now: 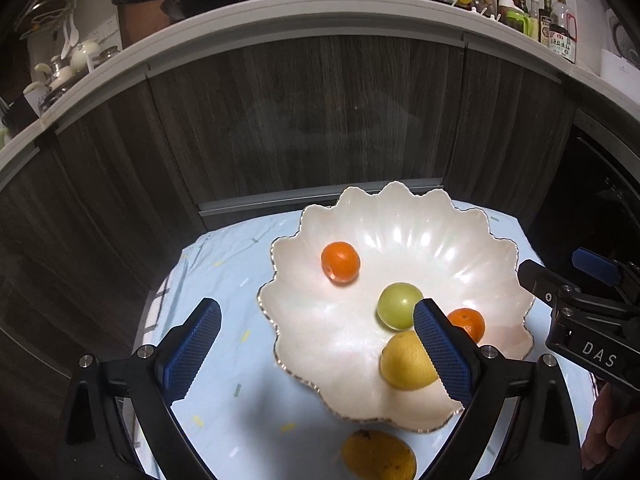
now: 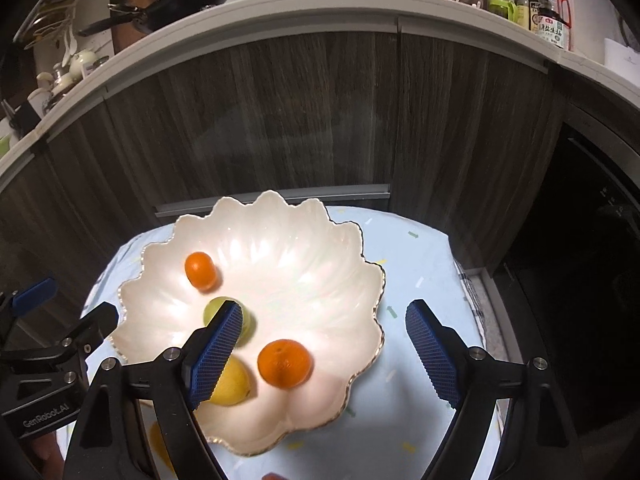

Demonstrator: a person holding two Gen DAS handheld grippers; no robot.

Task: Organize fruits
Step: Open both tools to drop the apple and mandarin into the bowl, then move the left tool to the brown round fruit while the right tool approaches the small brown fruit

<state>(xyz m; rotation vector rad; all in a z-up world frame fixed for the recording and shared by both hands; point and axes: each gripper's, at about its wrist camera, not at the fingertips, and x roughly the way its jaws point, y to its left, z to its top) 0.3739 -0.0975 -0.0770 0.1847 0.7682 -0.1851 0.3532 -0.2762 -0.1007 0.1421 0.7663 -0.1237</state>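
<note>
Over the scalloped bowl [image 1: 400, 220], left gripper [image 1: 316, 354] and right gripper [image 2: 324, 350] are hovering wide and empty; four fruits are sitting inside. Next: grasping the near yellow fruit [image 1: 380, 456] on the cloth.

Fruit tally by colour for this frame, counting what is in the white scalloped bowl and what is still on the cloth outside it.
Orange: 2, far and near, both in the bowl
Green: 1, in the bowl
Yellow: 2, one in the bowl, one on the cloth
Total: 5 (a reddish sliver at the right wrist view's bottom edge is too cut off to count)
</note>
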